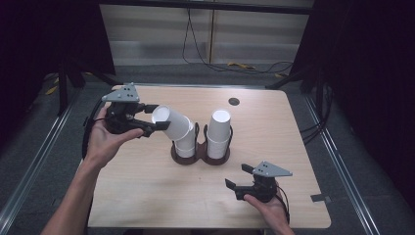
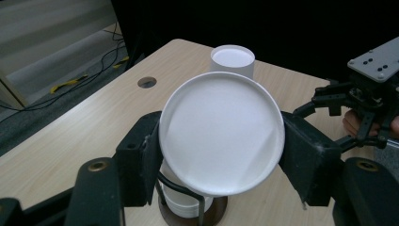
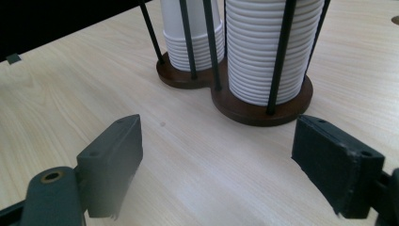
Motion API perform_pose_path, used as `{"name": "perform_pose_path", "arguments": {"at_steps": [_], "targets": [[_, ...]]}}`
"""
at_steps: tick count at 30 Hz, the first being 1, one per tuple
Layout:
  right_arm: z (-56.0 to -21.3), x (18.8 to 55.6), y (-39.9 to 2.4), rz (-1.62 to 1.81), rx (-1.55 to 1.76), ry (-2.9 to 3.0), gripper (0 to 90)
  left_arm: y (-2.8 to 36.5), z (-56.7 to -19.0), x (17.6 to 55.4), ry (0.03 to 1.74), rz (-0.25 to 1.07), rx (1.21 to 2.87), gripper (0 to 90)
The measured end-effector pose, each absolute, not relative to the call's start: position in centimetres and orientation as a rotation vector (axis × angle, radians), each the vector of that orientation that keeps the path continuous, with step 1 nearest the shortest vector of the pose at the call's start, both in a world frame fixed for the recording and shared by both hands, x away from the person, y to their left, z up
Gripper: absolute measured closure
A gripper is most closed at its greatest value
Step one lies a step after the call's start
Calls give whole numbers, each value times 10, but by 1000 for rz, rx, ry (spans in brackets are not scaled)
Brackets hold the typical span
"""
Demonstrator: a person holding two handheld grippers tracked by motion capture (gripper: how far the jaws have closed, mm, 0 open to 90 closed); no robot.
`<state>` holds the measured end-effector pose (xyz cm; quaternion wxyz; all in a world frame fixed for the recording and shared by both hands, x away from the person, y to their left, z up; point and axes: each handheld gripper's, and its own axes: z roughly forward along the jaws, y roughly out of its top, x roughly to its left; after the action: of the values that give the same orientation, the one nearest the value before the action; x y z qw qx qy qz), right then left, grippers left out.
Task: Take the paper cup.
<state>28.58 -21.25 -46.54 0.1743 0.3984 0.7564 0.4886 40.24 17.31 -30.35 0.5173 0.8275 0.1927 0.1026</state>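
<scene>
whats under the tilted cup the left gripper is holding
The tilted cup, clamped in the left gripper, sits above a stack of cups in the wire holder. The stack's top is hidden behind it.

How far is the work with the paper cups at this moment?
Done: the left gripper is clamped on a white paper cup, tilted above the left stack in the cup holder. In hand: moving that cup; whether onto the stack or off it cannot be told. Left: the right gripper rests open on the table, holding nothing.
</scene>
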Motion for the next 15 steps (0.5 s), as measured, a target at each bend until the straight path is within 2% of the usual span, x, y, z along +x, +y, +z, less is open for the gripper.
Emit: {"name": "perform_pose_path", "arguments": {"at_steps": [15], "targets": [[-450,289,-192,1498,1025,2154,153,168,-327,386,405,171,1980,357]]}}
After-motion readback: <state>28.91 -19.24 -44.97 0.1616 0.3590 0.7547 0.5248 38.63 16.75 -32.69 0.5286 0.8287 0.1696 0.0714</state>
